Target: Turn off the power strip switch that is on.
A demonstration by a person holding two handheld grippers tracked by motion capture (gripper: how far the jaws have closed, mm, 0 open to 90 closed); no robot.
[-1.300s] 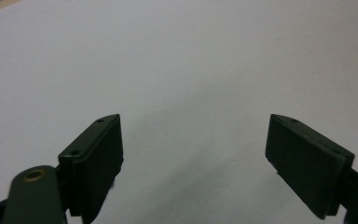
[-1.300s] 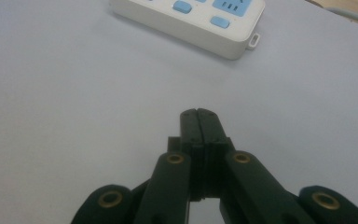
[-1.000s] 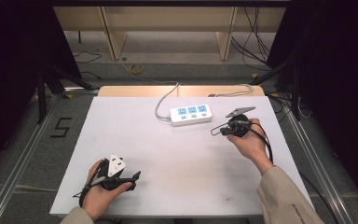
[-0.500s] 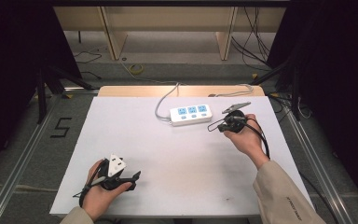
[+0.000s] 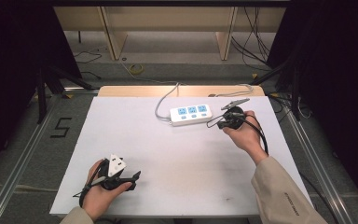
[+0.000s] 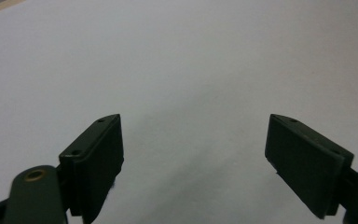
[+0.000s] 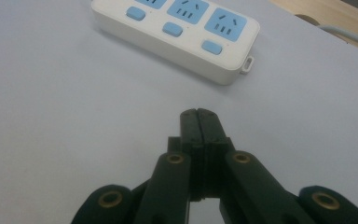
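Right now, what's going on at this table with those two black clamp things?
A person sits at a white table with a two-jaw gripper in each hand. The right gripper, jaws pressed shut on nothing, points at a white power strip with three blue sockets, close to its end but not touching it. The left gripper rests near the table's front edge with its jaws wide apart over bare tabletop. Nothing is being held.

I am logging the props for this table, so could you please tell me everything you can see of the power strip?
The power strip is a white block, plastic by its look, with three blue sockets in a row, a blue button beside each, and a small loop at one end. It lies flat near the table's far edge. A pale cable leaves its left end. The shut right gripper points at it, apart from it.
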